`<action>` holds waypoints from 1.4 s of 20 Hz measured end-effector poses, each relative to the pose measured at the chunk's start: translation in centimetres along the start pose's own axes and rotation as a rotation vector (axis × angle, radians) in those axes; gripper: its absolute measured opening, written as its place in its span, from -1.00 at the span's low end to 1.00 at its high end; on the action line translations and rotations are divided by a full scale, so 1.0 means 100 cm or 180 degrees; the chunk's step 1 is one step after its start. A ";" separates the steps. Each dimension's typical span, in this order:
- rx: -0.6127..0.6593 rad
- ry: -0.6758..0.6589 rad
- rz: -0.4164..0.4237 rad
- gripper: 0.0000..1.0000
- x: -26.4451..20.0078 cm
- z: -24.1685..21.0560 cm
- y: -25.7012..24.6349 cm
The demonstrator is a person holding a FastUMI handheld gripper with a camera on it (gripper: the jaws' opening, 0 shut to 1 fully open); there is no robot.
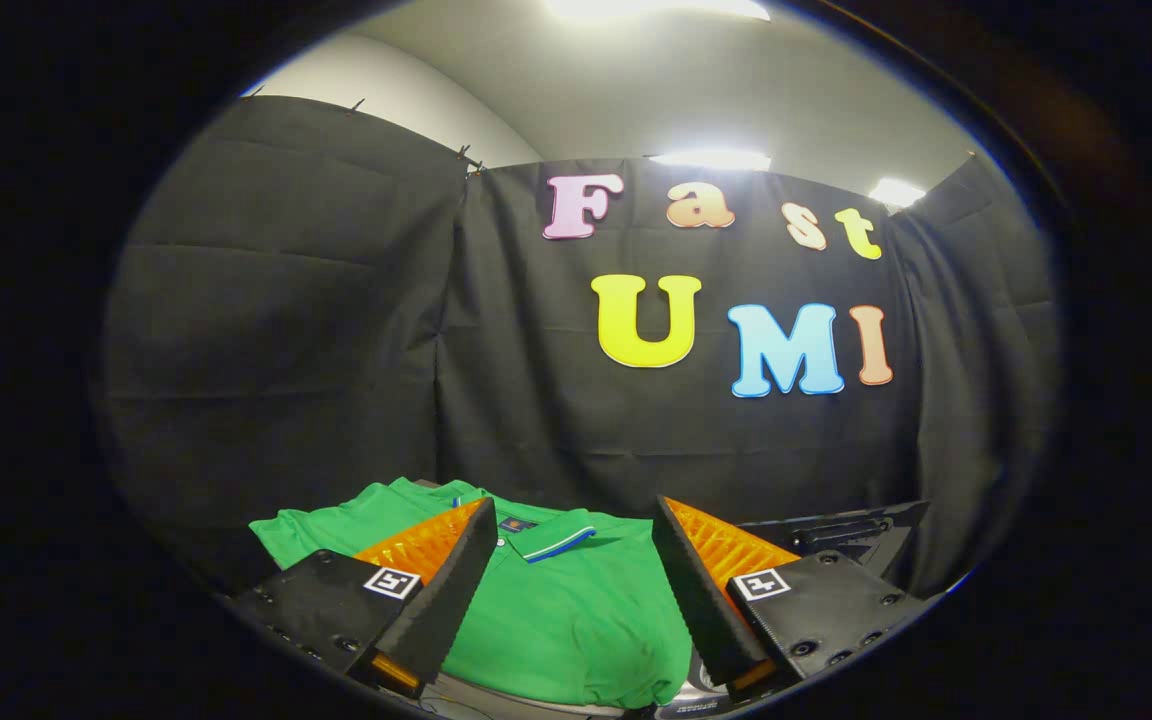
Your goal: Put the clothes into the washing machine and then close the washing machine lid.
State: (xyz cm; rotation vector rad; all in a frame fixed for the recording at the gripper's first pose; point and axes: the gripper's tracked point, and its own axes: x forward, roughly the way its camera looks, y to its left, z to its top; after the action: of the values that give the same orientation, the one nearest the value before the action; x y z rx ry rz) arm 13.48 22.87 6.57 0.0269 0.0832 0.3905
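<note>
The gripper (574,520) hung with its fingers spread wide, grasping nothing — probably readied for a pinch. The green polo shirt (556,620) lay folded flat below and between them, collar toward the far edge of the surface, easy to reach.

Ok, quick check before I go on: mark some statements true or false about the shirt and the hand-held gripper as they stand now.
1. The hand-held gripper is open. True.
2. The green polo shirt lies below and ahead of the spread fingers. True.
3. Both fingers press on the shirt. False: they stand wide apart with nothing clamped between them.
4. The shirt is red. False: it is green, with a striped collar.
5. A dark object sits beyond the finger on the other side. True.
</note>
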 end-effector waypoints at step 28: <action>-0.0004 0.1875 0.0484 0.93 0.101 -0.123 0.093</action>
State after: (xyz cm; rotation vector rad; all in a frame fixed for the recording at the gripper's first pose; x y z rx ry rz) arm 18.20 35.44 -6.03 -0.0847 0.6656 0.5412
